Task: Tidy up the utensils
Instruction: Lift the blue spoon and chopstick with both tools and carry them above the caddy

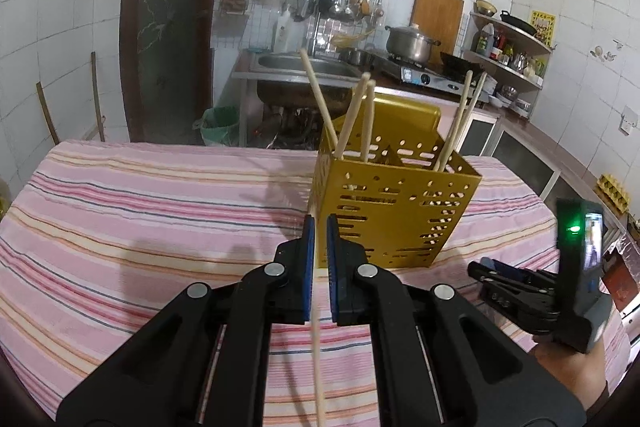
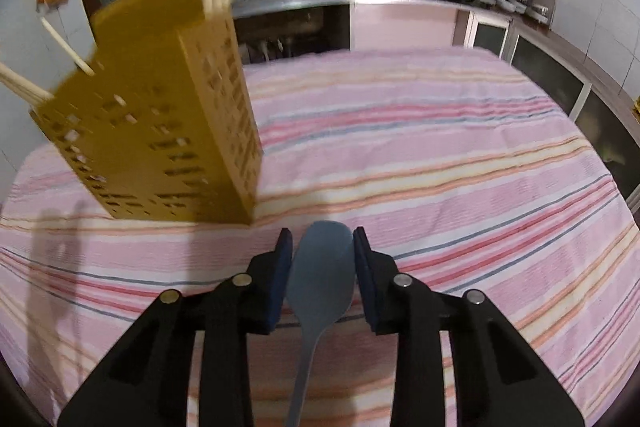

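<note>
A gold perforated utensil holder (image 1: 394, 203) stands on the pink striped tablecloth (image 1: 140, 211) with several wooden chopsticks (image 1: 352, 115) leaning in its compartments. Just in front of its left corner, my left gripper (image 1: 320, 227) is shut on one chopstick (image 1: 317, 339) that runs back between the blue pads. At the right, a hand carries my right gripper (image 1: 478, 267), low over the cloth. In the right wrist view the right gripper (image 2: 322, 233) is shut on the bowl of a grey-blue spoon (image 2: 320, 275), handle pointing back. The holder (image 2: 168, 123) stands blurred at its left.
Beyond the table's far edge are a steel sink (image 1: 304, 67), a green-lined bin (image 1: 220, 125) and a counter with a stove and pot (image 1: 410, 41). Shelves of bottles and bowls (image 1: 508, 47) fill the right corner. Cabinets run along the right wall (image 2: 560, 79).
</note>
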